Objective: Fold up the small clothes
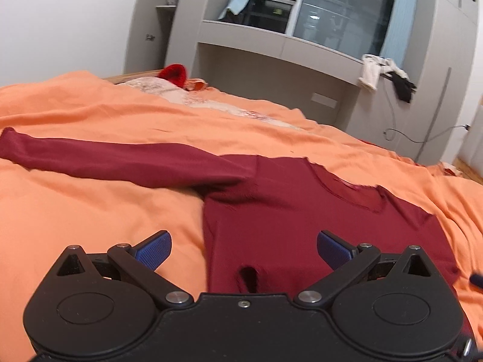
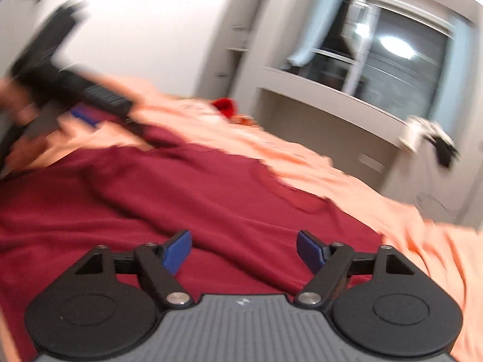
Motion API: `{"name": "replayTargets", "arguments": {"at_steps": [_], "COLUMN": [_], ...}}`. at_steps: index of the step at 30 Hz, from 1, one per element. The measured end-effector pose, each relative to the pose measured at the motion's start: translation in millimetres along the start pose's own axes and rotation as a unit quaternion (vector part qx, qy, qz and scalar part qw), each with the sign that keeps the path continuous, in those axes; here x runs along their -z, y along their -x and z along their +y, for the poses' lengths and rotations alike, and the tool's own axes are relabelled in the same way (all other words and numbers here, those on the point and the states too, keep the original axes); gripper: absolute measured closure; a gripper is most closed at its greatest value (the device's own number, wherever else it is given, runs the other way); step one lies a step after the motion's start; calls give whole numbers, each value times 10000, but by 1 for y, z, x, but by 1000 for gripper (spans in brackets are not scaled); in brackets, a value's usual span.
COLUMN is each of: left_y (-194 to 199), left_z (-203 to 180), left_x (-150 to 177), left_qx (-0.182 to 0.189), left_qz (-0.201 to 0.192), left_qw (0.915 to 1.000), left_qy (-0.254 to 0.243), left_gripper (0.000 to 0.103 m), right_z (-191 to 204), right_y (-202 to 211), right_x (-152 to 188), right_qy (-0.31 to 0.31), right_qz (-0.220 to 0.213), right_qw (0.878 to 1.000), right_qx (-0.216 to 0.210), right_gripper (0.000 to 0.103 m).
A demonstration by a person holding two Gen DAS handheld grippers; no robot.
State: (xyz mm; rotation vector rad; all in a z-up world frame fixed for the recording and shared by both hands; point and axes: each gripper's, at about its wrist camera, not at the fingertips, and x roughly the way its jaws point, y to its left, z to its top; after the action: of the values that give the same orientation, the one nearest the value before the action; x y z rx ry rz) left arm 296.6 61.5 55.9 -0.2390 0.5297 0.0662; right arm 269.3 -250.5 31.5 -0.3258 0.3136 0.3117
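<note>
A dark red long-sleeved top (image 1: 286, 211) lies flat on the orange bedsheet (image 1: 90, 226), its left sleeve (image 1: 105, 157) stretched out to the left. My left gripper (image 1: 244, 249) is open and empty, low over the top's left side edge. In the blurred right wrist view the top (image 2: 211, 196) fills the middle, with a fold or sleeve lying across it. My right gripper (image 2: 244, 250) is open and empty just above the cloth. The left gripper (image 2: 60, 84) shows there at upper left, held in a hand.
A red knitted item (image 1: 173, 74) and a pale patterned cloth (image 1: 187, 96) lie at the far end of the bed. Grey shelving (image 1: 271, 45) and a window stand behind. White and black garments (image 1: 386, 75) hang off a shelf. A cable (image 1: 422, 138) runs down the right wall.
</note>
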Motion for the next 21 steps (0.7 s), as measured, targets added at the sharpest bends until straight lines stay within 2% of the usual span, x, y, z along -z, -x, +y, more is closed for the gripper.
{"name": "replayTargets", "arguments": {"at_steps": [3,5,7,11,17,19,21], "left_y": [10,15,17,12,7,9,10], "left_z": [-2,1,7,23,42,44,47], "left_x": [7,8,6,-1,-12,-15,-16], "left_qx": [190,225,187,4,-94,-86,-63], "left_qz": [-90,-147,-204,-149,-56,-87,-108], "left_qw": [9997,9995,9995,9998,9987,9983,9981], "left_qy": [-132,-169,-117,131,498,564,602], "left_gripper": [1,1,1,1,1,1,1], "right_z": [-16,-18,-10,21,86,105,118], "right_y": [5,12,14,12,-22,-40,-49], "right_x": [8,11,11,-5,-42,-49,-55], "right_qy": [-541,-621,-399,221,1162,1384,1530], "right_qz": [1,34,56,35,234,320,347], "right_qw": [9985,9976,9977,9907,9676,9607,9554], "right_qx": [-118,-312,-542,-1339,-2230,-2385,-2504], "right_gripper": [18,18,22,31,49,50,59]}}
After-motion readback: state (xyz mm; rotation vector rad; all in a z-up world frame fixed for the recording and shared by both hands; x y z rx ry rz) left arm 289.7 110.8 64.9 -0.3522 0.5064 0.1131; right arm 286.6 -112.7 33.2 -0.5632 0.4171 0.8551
